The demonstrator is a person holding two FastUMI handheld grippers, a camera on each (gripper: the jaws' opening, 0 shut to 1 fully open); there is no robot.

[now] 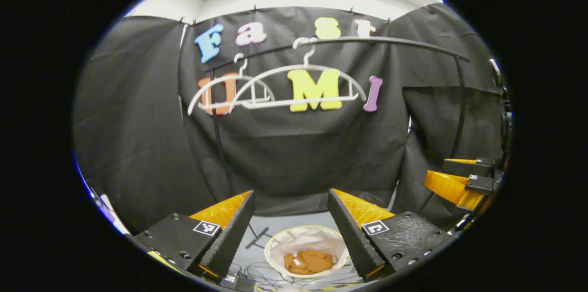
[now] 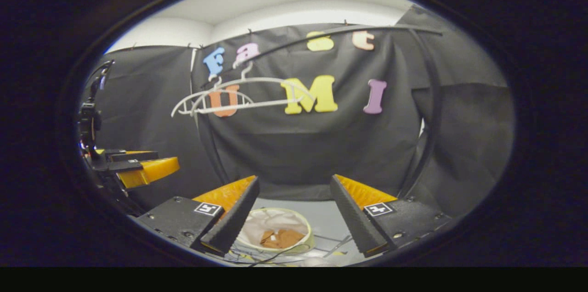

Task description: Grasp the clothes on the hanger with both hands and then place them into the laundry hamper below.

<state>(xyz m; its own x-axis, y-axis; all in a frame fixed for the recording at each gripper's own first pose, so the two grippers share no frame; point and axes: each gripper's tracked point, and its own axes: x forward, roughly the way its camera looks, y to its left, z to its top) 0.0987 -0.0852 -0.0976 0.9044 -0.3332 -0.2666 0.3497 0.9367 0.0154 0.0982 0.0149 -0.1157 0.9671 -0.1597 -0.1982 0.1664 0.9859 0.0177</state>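
Note:
Two bare white hangers point(image 1: 301, 85) point(image 2: 239, 94) hang on a dark rail point(image 1: 367, 42) point(image 2: 330, 32) in front of the black cloth wall. Far below stands a round white laundry hamper point(image 1: 307, 241) point(image 2: 275, 218) with a brown garment point(image 1: 308, 262) point(image 2: 281, 238) lying inside it. My left gripper point(image 1: 291, 198) is open, well above the hamper, nothing between its fingers; it also appears at the left edge of the right gripper view point(image 2: 138, 165). My right gripper point(image 2: 294, 182) is open and empty too, and it appears at the right edge of the left gripper view point(image 1: 459, 177).
The rack's dark upright poles point(image 1: 220, 145) point(image 2: 429, 117) stand at either side of the hangers. Thin cables point(image 1: 294, 276) lie on the grey floor point(image 2: 328, 218) around the hamper.

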